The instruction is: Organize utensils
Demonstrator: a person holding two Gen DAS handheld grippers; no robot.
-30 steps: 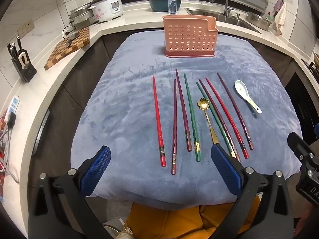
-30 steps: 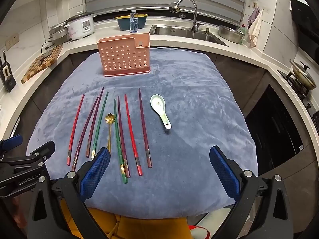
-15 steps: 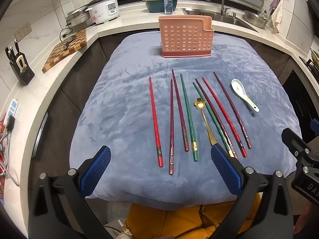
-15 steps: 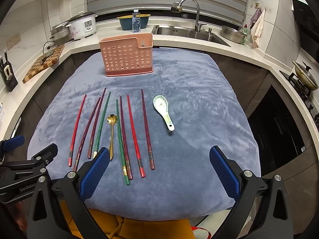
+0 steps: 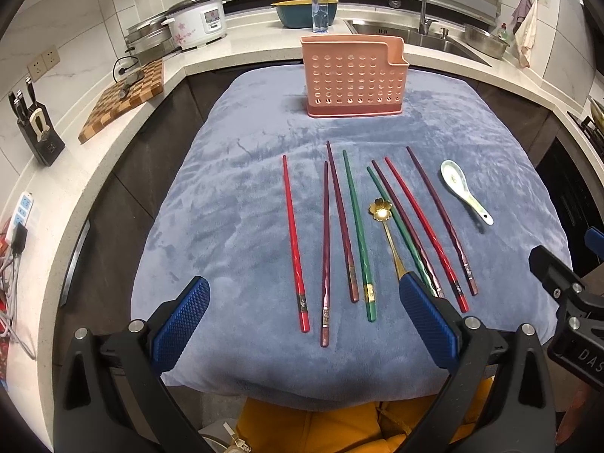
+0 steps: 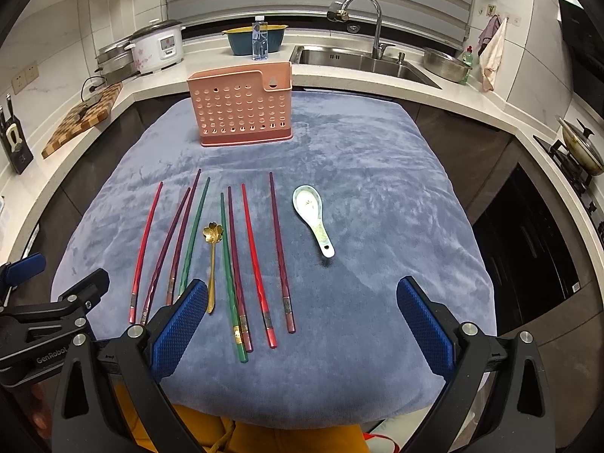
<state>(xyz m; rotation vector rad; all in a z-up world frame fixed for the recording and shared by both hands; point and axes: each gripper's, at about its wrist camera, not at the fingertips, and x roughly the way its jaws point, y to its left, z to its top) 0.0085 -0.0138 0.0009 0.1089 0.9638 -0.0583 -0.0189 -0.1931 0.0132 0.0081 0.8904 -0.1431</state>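
Observation:
A pink perforated utensil holder (image 5: pixel 353 75) (image 6: pixel 241 107) stands at the far side of a blue-grey cloth (image 5: pixel 234 196) (image 6: pixel 377 173). Several red, purple and green chopsticks (image 5: pixel 292 238) (image 6: pixel 255 260) lie side by side in the middle. A gold flower spoon (image 5: pixel 383 213) (image 6: pixel 212 249) lies among them. A white ceramic spoon (image 5: pixel 462 188) (image 6: pixel 313 215) lies to their right. My left gripper (image 5: pixel 304 324) is open and empty above the cloth's near edge. My right gripper (image 6: pixel 302 326) is open and empty there too.
The counter holds a rice cooker (image 5: pixel 196 24), a cutting board (image 5: pixel 124 96), a knife block (image 5: pixel 36 132), a bowl and bottle (image 6: pixel 258 37), and a sink (image 6: pixel 362 62). A pan (image 6: pixel 583 147) sits at the right. Yellow fabric (image 5: pixel 339 430) shows below the cloth.
Both grippers have drifted slightly, so the scene shifts a little in each view. Nothing on the cloth has moved. Both stay open.

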